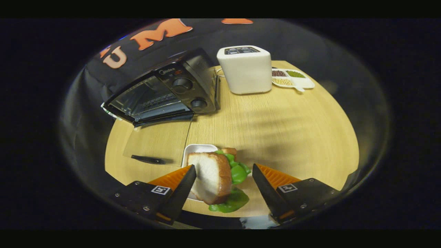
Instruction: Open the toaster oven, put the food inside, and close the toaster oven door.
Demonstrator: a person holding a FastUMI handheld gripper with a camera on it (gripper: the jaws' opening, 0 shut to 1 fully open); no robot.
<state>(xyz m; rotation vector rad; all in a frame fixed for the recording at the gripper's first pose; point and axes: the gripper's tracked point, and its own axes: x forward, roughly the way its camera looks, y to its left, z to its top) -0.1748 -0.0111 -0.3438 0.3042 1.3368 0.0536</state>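
The black toaster oven (165, 93) with a glass front and two round knobs stands well beyond the tongs, off to their left, at the far edge of the round light-wood table (282, 137), close against the black cloth wall. Its glass door (156, 143) lies folded down flat toward the tongs, with the dark handle (148, 159) at its near edge, so the oven is already open. The food, a sandwich of thick white bread slices with green lettuce leaves (217, 177), sits between the two fingers, partly on a small white square dish (196, 150) that reaches out just ahead of them. The gripper (224, 179) is spread wide: the left finger lies against or very near the bread's side, while the right finger stands clear of the lettuce, so the food is not clamped. Farther out, beyond the fingers and to the right of the oven, a white boxy appliance with a dark panel on top (246, 70) stands upright, and just beside it a white divided tray holding red, green and pale beans (293, 78).
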